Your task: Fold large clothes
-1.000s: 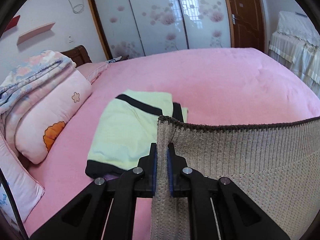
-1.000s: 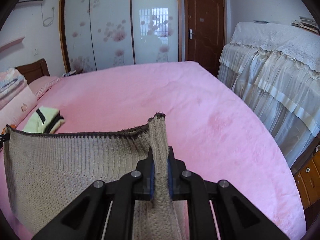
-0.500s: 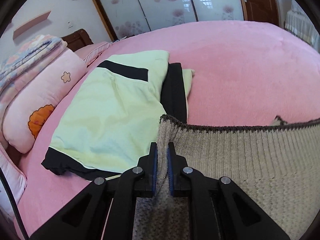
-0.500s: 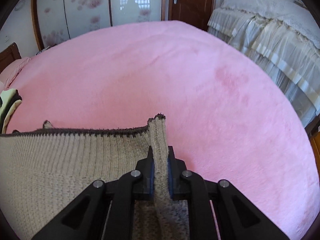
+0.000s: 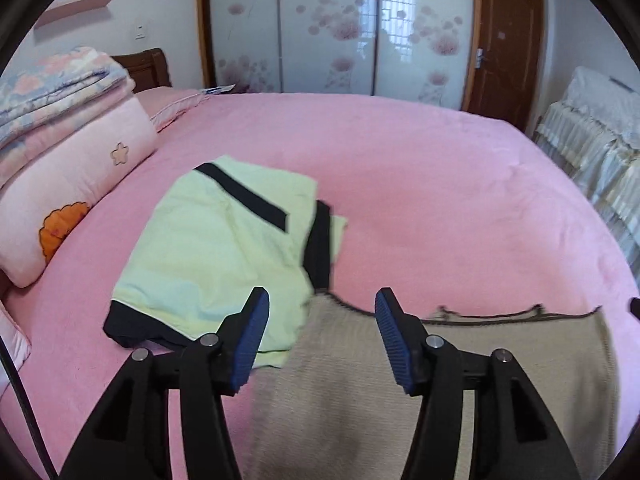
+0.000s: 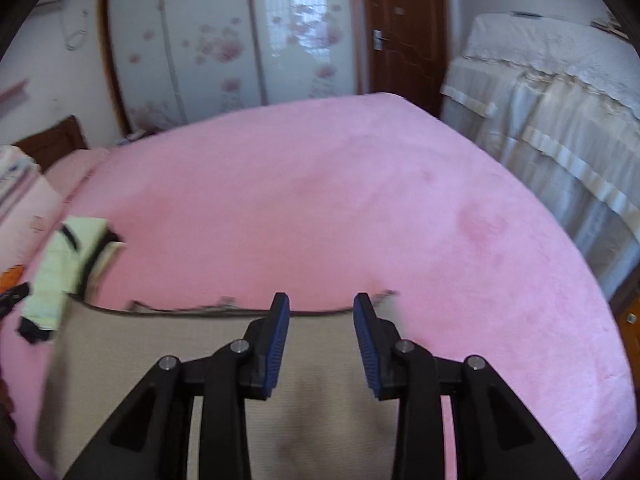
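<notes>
Both grippers have just let go here. The left gripper (image 5: 322, 304) has its blue ribbed pads (image 5: 250, 336) spread wide apart after opening up just now, and nothing sits between them except a view down onto the cloth below. Same story with the right gripper (image 6: 321, 308): its jaws have just been opening too, a bit narrower than the left, pads clear of the fabric. The thing being folded, a beige ribbed knit sweater with a dark trim along its edge (image 5: 500, 360), lies flat on the fuzzy pink bedspread (image 5: 440, 184), released and stretched across the near part of the bed under both grippers. In the right wrist view that sweater (image 6: 160, 352) fills the lower left, with its dark hem running roughly level just past the fingertips. Its left corner overlaps the edge of a folded pale green garment with black bands (image 5: 208, 256), which rests on the bed beside it, toward the headboard side. Further left there's a pink pillow with an orange flower and a small star patch (image 5: 68, 200), and a folded floral quilt (image 5: 52, 84) stacked on top of it. Along the back wall are frosted sliding wardrobe doors with pink flower prints (image 5: 332, 28) and a brown wooden door (image 5: 508, 48). On the right stands furniture under a white lace-edged cover (image 6: 552, 120). The picture is slightly motion-blurred around the sweater's hem.
</notes>
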Demonstrator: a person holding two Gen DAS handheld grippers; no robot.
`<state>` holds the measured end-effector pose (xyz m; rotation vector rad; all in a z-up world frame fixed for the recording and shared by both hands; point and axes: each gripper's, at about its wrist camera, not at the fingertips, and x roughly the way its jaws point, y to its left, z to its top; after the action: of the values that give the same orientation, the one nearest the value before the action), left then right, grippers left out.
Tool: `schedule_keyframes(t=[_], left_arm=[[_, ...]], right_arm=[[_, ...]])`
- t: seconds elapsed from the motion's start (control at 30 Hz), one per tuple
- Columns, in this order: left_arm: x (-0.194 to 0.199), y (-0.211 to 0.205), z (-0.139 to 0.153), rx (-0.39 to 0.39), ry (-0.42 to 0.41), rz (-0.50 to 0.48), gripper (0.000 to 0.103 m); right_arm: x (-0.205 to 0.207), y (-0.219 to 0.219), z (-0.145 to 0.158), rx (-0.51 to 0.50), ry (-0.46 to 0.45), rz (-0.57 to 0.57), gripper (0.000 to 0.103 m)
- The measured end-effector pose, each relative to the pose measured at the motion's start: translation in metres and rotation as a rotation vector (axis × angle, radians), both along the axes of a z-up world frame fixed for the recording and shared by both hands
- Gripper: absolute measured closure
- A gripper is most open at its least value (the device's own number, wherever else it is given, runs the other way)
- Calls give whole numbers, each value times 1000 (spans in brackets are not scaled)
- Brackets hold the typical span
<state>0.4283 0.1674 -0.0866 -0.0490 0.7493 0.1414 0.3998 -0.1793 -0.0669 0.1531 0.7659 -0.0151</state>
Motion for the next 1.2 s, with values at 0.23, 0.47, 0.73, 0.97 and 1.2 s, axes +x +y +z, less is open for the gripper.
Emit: schedule_keyframes(t=[0.23,0.47,0.73,0.97,1.2], left_arm=[[15,-55,-55,-69,118,-6,49],[37,-53,-119,88,198,49,44],[36,-10,-128,124,170,62,45],[18,-27,-103,105,214,40,37],[-68,-71,-48,114,191,-36,23]], right_arm=[[8,100,-44,111,49,139,70],[33,41,-118,73,180,50,100],[20,-108,-123,-16,220,-191,103],[-15,-95,-81,63,181,-146,99],[-77,1,-19,138,66,68,64]])
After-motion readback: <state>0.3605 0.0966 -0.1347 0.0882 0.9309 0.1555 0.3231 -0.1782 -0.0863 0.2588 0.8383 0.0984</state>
